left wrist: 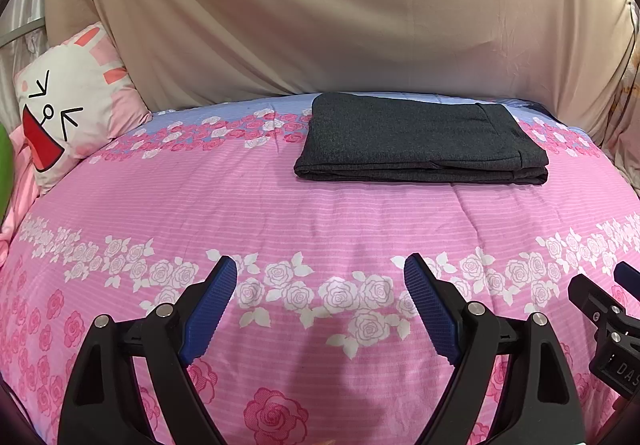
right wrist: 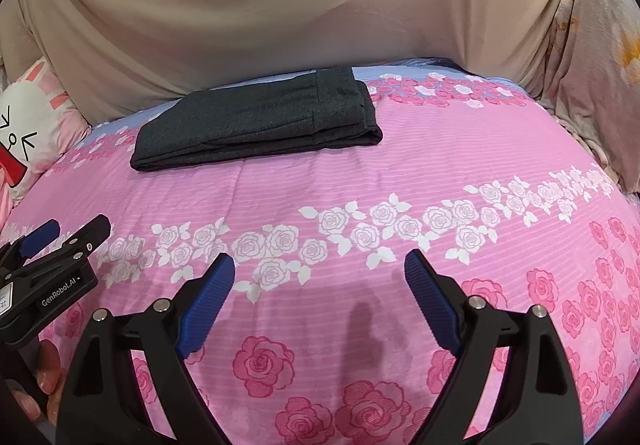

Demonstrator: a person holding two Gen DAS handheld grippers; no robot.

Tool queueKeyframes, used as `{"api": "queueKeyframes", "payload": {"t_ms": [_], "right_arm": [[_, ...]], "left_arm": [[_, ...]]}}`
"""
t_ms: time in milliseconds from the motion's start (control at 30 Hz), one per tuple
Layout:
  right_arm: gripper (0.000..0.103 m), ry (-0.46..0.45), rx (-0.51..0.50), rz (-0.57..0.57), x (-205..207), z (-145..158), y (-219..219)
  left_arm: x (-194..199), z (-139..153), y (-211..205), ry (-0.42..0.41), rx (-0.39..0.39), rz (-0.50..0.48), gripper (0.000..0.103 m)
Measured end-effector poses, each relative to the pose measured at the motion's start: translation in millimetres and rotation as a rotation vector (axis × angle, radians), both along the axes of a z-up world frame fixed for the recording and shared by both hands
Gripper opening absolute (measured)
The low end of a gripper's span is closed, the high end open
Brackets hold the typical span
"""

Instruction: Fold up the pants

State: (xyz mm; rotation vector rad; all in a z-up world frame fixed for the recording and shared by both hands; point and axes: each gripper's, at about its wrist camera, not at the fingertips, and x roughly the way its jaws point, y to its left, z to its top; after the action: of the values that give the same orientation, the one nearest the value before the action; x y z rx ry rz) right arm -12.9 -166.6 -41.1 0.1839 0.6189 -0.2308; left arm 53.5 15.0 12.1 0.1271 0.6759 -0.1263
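Observation:
Dark grey pants [left wrist: 420, 139] lie folded into a flat rectangle at the far side of the pink floral bed cover [left wrist: 280, 213]. They also show in the right wrist view [right wrist: 256, 121], far left of centre. My left gripper [left wrist: 320, 273] is open and empty, well short of the pants, above the bed's near half. My right gripper [right wrist: 320, 269] is open and empty, also over the near half. The right gripper shows at the right edge of the left wrist view [left wrist: 608, 309]; the left gripper shows at the left edge of the right wrist view [right wrist: 60, 241].
A white and pink cartoon rabbit pillow [left wrist: 68, 117] leans at the bed's far left. A beige sheet [left wrist: 320, 13] hangs behind the bed. A floral cloth [right wrist: 600, 45] hangs at the right. Pink bedding [left wrist: 16, 205] bunches at the left edge.

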Motion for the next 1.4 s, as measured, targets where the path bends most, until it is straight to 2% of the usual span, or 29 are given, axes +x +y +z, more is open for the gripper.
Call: {"api": "queueKeyframes", "payload": {"t_ms": [1400], "right_arm": [[0.085,0.004,0.003,0.006,1.0,-0.1,-1.4]], "left_arm": [[-0.7,0.6,-4.1,-0.009,-0.007,-0.02,0.083]]}}
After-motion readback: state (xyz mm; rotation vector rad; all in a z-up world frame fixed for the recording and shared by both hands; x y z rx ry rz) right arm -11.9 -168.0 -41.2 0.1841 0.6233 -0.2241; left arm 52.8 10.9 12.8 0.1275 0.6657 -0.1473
